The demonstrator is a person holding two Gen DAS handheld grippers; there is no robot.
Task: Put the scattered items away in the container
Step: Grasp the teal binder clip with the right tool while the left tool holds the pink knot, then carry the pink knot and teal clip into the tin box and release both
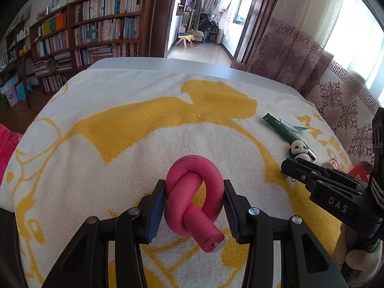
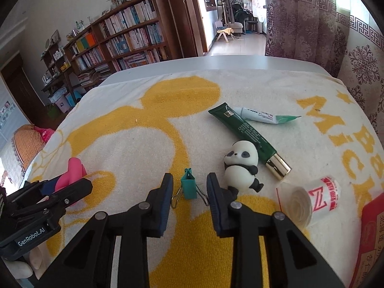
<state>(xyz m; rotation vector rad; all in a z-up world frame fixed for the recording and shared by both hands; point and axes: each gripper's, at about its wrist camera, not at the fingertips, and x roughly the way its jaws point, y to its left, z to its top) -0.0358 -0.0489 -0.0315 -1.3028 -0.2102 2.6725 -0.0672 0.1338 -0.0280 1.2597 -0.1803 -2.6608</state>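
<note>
Daylight pours in from the window [image 1: 355, 48] on my right, its panes blown out to white glare behind the curtain [image 1: 300, 55]. The towel [image 1: 120, 144] is bright and evenly lit, with only soft shadows. Both views are sharp in the middle, bending strongly outward, with dark rounded corners.

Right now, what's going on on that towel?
A person is tidying small items off a yellow-and-white towel with two handheld grippers. The left gripper is shut on a knotted pink foam curler. The right gripper sits around a teal binder clip, its fingers not yet pressing on the clip. A panda figure, a green tube, a white tube and a roll of bags lie loose on the towel. A red box shows at the right edge.
</note>
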